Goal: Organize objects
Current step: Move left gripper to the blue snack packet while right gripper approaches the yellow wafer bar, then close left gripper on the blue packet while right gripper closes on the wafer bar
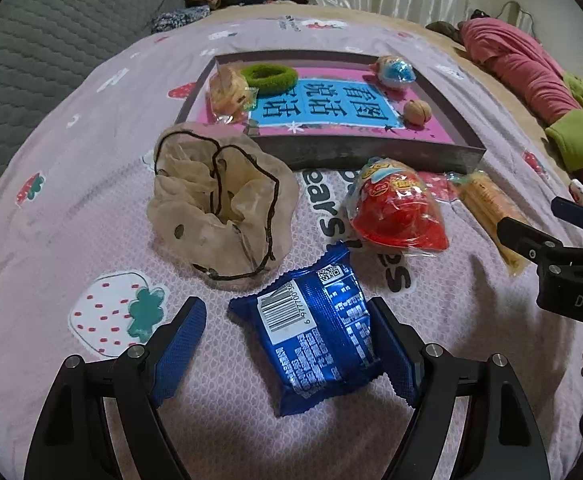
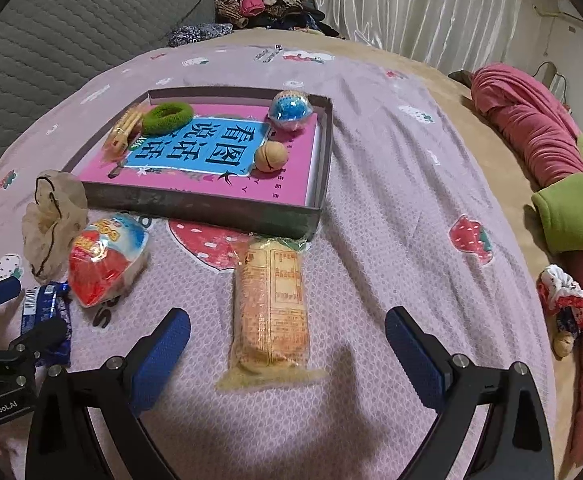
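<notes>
The blue packet (image 1: 311,332) is framed by the open left gripper (image 1: 287,344), perhaps touched; the biscuit pack (image 2: 271,304) is straddled by the open right gripper (image 2: 287,344).

Blue snack packet (image 1: 315,332) and yellow cracker pack (image 2: 270,308) lie flat before the tray (image 2: 211,210).

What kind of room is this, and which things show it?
Probably a bedroom: the items lie on a bed under a strawberry-print sheet, with a quilted grey headboard, a clothes pile and curtains behind.
</notes>
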Tool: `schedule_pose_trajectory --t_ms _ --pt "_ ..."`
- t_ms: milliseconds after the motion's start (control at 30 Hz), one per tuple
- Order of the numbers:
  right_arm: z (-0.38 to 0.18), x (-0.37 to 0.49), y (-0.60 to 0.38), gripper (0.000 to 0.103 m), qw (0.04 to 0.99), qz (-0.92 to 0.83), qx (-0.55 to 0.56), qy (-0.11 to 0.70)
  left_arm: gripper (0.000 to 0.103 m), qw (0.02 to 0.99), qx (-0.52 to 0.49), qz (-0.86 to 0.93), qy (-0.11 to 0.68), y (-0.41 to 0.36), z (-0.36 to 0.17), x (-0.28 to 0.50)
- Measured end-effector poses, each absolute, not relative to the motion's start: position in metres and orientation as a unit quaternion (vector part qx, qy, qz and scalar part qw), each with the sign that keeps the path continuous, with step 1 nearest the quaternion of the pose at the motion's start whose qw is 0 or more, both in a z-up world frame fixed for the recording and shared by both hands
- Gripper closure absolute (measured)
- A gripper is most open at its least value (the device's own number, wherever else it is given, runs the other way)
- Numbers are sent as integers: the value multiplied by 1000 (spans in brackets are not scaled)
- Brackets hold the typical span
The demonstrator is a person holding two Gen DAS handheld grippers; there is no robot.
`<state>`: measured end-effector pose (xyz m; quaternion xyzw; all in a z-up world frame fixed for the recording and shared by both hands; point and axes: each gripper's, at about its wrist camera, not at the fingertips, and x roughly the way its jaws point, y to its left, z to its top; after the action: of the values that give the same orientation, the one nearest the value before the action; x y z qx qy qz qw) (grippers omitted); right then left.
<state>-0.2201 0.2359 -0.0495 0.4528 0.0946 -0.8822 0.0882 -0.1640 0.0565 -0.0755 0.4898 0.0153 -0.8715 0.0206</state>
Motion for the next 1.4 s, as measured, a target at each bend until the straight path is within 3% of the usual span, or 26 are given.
schedule_pose_trajectory --t_ms 467,533,600,700,800,833,1100,1133,1400 --pt "-67 -243 232 8 98 -880 455 92 20 27 500 -865 31 53 -88 -175" --pt "-73 -247 232 17 103 -876 462 89 20 27 500 -865 34 52 -89 -176" --pt "-77 -248 232 34 111 -873 467 83 20 25 498 -866 36 52 -90 -175" --pt "-76 -245 230 52 124 -875 463 73 21 24 500 -865 34 52 -90 -175" --pt "-75 -240 224 60 131 -876 456 82 27 19 500 -865 35 51 -89 -173" --pt "-75 -239 224 62 134 -876 455 82 33 16 501 -865 35 50 -89 -172" --pt "-70 -218 217 64 158 -872 455 81 41 6 504 -863 41 45 -88 -163" --pt "-70 -216 216 64 159 -872 455 78 50 6 504 -863 39 44 -87 -161" --pt "-65 -185 207 64 169 -866 464 81 50 1 505 -862 39 40 -84 -145"
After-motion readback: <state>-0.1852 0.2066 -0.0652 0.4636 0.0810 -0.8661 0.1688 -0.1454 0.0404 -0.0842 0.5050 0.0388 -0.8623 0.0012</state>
